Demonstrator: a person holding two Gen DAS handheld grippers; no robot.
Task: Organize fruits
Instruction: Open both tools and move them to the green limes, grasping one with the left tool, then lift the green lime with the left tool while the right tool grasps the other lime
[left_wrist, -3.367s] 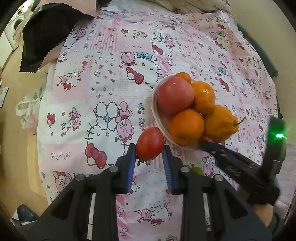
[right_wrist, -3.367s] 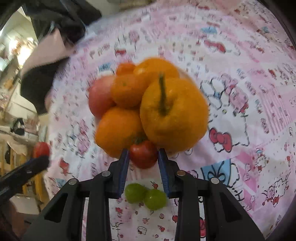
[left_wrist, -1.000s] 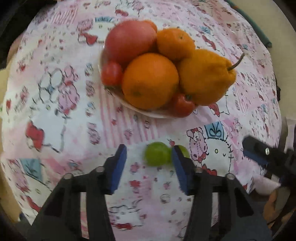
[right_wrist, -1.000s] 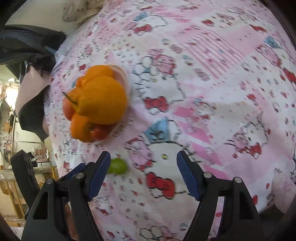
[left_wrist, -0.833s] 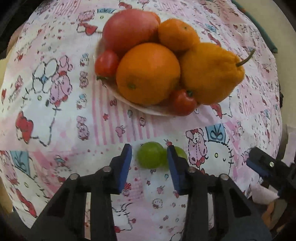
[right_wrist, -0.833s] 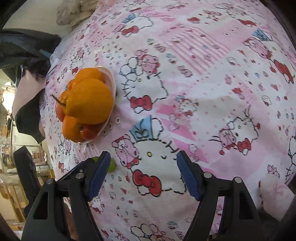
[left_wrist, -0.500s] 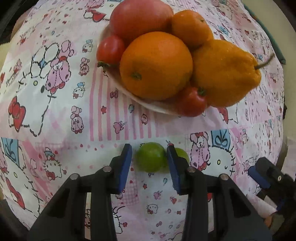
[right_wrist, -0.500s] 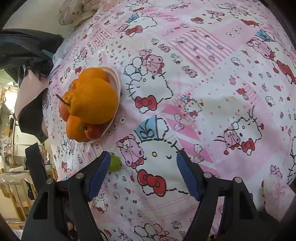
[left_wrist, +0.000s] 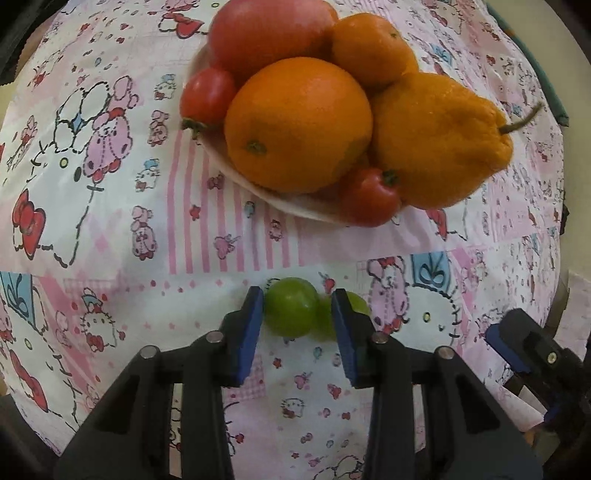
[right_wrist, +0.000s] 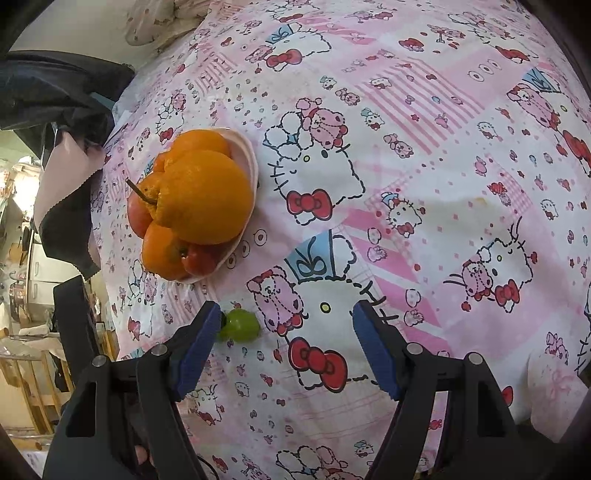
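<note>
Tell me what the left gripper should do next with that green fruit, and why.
Probably lift it straight up and carry it to the bowl. The left gripper is shut on the near green fruit, a second green fruit lies against it, and the bowl already holds the other fruit.

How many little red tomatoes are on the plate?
2. One small red tomato sits at the pale plate's left edge, another at its front, under the oranges. More may be hidden.
</note>
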